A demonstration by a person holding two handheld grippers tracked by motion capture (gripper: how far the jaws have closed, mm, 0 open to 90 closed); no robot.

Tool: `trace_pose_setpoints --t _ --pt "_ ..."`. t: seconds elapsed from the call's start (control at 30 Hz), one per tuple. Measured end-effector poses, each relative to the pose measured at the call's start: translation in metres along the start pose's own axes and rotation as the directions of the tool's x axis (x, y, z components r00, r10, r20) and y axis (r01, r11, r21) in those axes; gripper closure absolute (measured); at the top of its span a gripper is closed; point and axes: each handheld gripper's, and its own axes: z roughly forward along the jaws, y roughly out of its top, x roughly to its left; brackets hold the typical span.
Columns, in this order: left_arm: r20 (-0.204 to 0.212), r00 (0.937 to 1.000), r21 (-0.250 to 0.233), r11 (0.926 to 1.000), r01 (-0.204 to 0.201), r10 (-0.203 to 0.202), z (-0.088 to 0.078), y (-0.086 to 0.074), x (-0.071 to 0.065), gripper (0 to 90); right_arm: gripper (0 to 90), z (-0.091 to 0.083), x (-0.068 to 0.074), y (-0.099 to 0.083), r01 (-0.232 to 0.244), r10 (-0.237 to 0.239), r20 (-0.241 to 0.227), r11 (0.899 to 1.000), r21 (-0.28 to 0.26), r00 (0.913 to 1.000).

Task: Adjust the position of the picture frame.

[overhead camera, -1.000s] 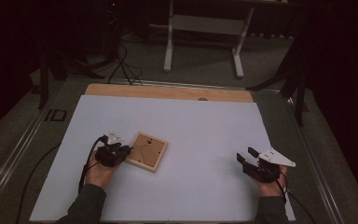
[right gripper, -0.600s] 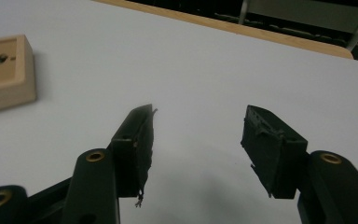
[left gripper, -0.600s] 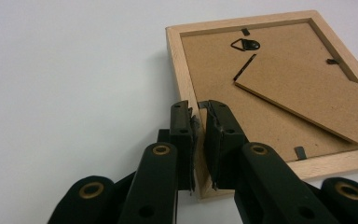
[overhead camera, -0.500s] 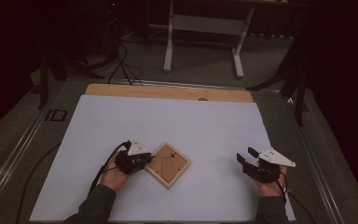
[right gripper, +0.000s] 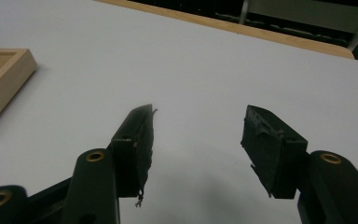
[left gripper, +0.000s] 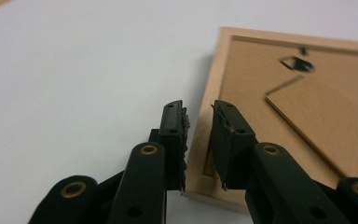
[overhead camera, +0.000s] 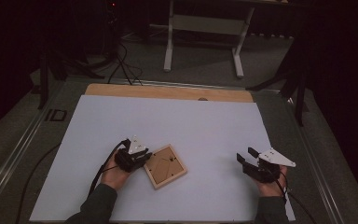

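A small wooden picture frame (overhead camera: 165, 165) lies back side up on the white table sheet (overhead camera: 177, 121), near the front left. My left gripper (overhead camera: 144, 157) is at its left edge. In the left gripper view the jaws (left gripper: 199, 112) straddle the frame's (left gripper: 307, 116) rim; they have just been opening, and a thin gap shows beside the pads, so the rim is between them but not pressed. At the front right my right gripper (overhead camera: 244, 157) rests with its jaws wide apart. The right gripper view has nothing between the jaws (right gripper: 198, 126), and the frame's corner (right gripper: 0, 79) lies far left.
A wooden strip (overhead camera: 168, 92) borders the sheet's far edge. Beyond the table, a white stand (overhead camera: 205, 28) and cables (overhead camera: 119, 60) sit on the dark floor. A cable trails from each gripper toward the front edge.
My left gripper slid right and a little nearer, taking the frame along and turning it. Its jaws now stand slightly wider on the rim. The right gripper has kept still.
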Motion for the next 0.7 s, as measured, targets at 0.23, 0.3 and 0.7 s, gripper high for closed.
trace_pose_setpoints --t 0.23,0.3,0.7 --pt "-0.004 0.999 -0.037 0.9984 0.044 -0.044 -0.009 0.006 -0.008 70.0 42.8 -0.001 -0.001 0.0 -0.003 0.003 0.0 1.0 -0.001 1.0" --pt "0.036 0.9982 -0.052 0.9974 0.05 -0.048 -0.013 0.01 -0.014 69.2 42.8 0.0 -0.001 0.0 -0.001 0.001 -0.001 1.0 -0.001 1.0" --pt "0.216 0.9763 -0.021 0.9997 0.01 -0.005 -0.026 0.01 -0.054 68.5 42.8 -0.002 -0.001 0.0 -0.007 0.007 0.0 1.0 -0.004 1.0"
